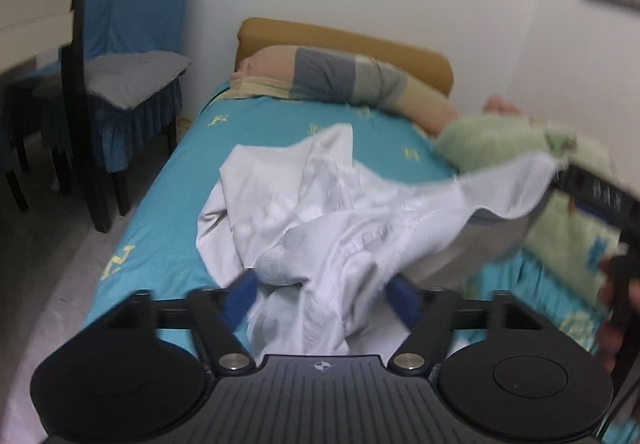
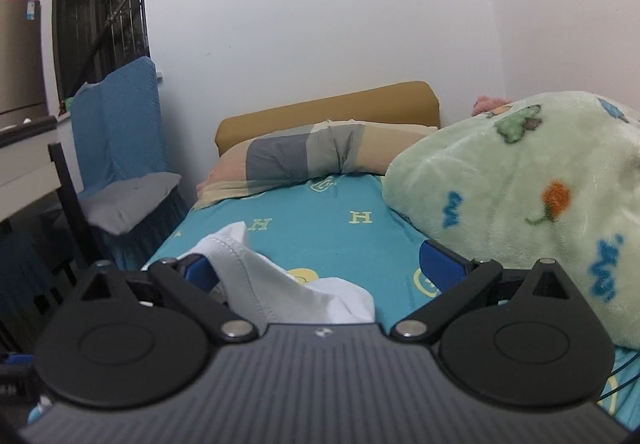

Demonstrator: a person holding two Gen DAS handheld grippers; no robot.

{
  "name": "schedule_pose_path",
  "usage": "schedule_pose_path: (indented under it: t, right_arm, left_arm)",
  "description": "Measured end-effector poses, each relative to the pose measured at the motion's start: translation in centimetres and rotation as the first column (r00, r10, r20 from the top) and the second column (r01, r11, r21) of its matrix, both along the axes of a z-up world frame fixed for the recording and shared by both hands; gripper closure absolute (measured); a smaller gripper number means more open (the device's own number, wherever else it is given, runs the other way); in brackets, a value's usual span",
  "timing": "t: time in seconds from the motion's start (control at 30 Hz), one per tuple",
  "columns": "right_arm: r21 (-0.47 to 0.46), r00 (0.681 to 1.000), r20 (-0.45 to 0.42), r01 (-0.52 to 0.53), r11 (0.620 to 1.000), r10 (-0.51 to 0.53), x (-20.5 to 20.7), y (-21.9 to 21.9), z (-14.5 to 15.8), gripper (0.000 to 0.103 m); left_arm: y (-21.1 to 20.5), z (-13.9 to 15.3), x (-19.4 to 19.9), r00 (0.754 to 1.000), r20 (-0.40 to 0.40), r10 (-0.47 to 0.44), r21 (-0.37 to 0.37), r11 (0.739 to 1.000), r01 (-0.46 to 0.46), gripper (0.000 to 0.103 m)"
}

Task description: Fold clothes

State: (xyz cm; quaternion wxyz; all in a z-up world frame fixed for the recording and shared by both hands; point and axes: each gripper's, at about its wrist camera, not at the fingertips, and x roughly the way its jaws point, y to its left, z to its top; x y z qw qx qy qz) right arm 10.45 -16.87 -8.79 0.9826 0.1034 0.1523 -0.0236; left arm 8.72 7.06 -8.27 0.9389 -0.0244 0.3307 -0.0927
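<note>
A white garment (image 1: 320,204) lies crumpled on the teal bedsheet (image 1: 160,236). My left gripper (image 1: 322,298) stands open, its blue pads wide apart on either side of a bunch of the cloth and not pressing on it. One corner of the garment is stretched up to the right, where it meets the black body of the right gripper (image 1: 596,196), with a hand (image 1: 612,320) below it. In the right wrist view my right gripper (image 2: 320,264) is open. A fold of the white garment (image 2: 256,284) drapes over its left finger and body.
A green fleece blanket (image 2: 520,204) is piled on the right side of the bed. A striped pillow (image 1: 340,76) lies against the tan headboard (image 1: 360,40). A chair with a blue cover (image 1: 132,24) and a white table (image 1: 28,20) stand left of the bed.
</note>
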Motion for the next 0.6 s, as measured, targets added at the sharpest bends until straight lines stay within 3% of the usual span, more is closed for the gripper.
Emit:
schedule_pose_path:
  t: [0.2,0.4,0.47,0.53,0.6]
  right_arm:
    - [0.042,0.999,-0.009,-0.032,0.999,0.033,0.0,-0.3,0.1,0.000]
    - [0.062,0.999,-0.003,-0.046,0.997,0.046,-0.4,-0.4,0.5,0.000]
    - [0.073,0.999,-0.004,-0.045,0.996,0.045,-0.4,-0.6,0.5,0.000]
    - [0.079,0.999,-0.002,-0.048,0.996,0.049,-0.4,-0.7,0.6,0.000]
    - [0.073,0.999,-0.001,-0.042,0.996,0.043,-0.5,-0.8,0.5,0.000]
  left_arm:
    - [-4.4,-0.6,-1.5,0.987,0.079,-0.141,0.172,0.977,0.126,0.012]
    - [-8.2,-1.5,-1.4,0.958,0.141,-0.250,0.233,0.949,0.213,0.010]
    - [-9.2,-2.2,-1.4,0.953,0.178,-0.245,0.281,0.941,0.189,0.009]
    - [-9.7,-2.8,-0.7,0.955,0.241,-0.175,0.341,0.936,0.085,0.010]
    - [-8.9,-2.4,0.0,0.944,0.320,-0.079,0.355,0.934,-0.043,0.012]
